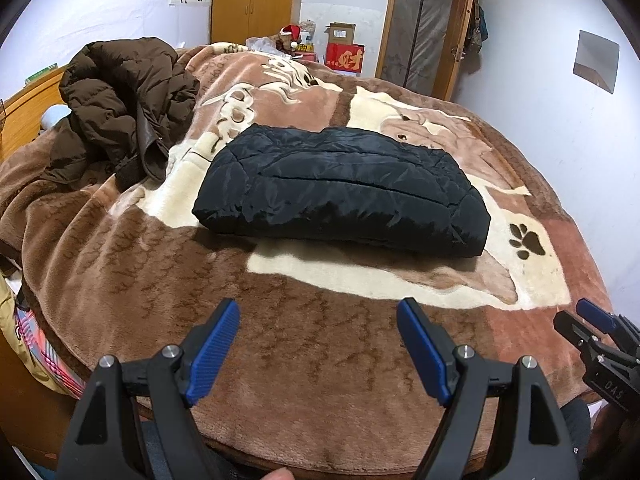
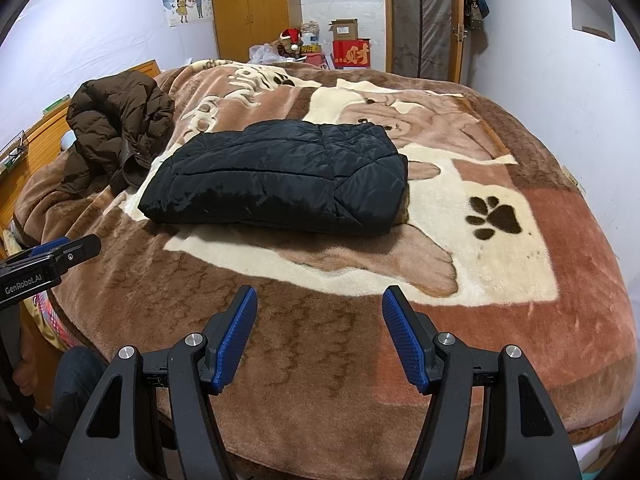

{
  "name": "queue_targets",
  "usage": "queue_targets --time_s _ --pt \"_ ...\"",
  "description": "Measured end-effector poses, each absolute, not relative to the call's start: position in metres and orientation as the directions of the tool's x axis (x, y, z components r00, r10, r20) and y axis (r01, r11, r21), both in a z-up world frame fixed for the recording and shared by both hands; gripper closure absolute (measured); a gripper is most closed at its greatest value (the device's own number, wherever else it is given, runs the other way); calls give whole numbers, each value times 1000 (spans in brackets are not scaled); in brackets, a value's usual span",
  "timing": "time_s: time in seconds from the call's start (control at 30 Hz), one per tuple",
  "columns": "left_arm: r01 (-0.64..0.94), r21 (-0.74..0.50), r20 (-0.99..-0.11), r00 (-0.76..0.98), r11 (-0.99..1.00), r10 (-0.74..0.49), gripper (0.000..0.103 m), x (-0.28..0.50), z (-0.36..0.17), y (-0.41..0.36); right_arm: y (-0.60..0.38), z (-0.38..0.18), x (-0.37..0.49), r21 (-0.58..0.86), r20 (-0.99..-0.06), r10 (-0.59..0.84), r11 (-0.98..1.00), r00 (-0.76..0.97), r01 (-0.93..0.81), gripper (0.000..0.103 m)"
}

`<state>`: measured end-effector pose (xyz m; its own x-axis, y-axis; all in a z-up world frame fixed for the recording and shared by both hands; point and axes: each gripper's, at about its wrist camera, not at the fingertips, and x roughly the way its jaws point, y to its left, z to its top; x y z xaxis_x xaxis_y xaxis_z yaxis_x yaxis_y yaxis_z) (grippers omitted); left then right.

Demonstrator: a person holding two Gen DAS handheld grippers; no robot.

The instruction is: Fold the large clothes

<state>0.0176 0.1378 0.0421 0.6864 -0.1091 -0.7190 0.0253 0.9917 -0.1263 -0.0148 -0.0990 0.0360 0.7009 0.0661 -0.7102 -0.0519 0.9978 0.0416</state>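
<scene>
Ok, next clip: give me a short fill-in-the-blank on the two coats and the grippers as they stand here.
1. The folded quilted coat in the middle of the blanket is ____ in colour.
2. The brown puffer coat lies in a heap, not yet ____.
3. The jaws of the left gripper and the right gripper are both ____ and hold nothing.
4. The print beside the folded coat shows a dark ____.

Missing words: black; folded; open; paw print

A: so what's on the bed? 
B: black jacket point(image 1: 344, 188) folded flat on the paw-print blanket point(image 1: 520, 280), brown coat point(image 1: 120, 108) heaped at the left. 
A: grippers? 
B: left gripper point(image 1: 318, 344) gaping, empty, over the blanket.
</scene>
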Motion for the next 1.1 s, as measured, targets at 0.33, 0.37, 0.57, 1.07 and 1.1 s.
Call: queue_targets --time_s 0.33,0.37,0.57,1.07,1.1 --pt "25 -124 -722 683 992 -108 21 16 40 137 -100 35 -14 39 -714 65 998 697 -52 38" --pt "25 -127 -721 685 992 -110 20 17 41 137 -100 35 -14 39 -714 65 998 697 -53 38" --pt "24 -125 -720 686 992 -108 20 17 41 137 -101 35 -14 40 -714 66 998 697 -54 38" --pt "22 -90 -720 689 996 -80 21 13 41 133 -101 33 -17 37 -717 64 998 694 -53 38" --pt "21 -93 -720 689 995 -82 20 13 41 133 -101 33 -17 37 -718 64 998 693 -54 38"
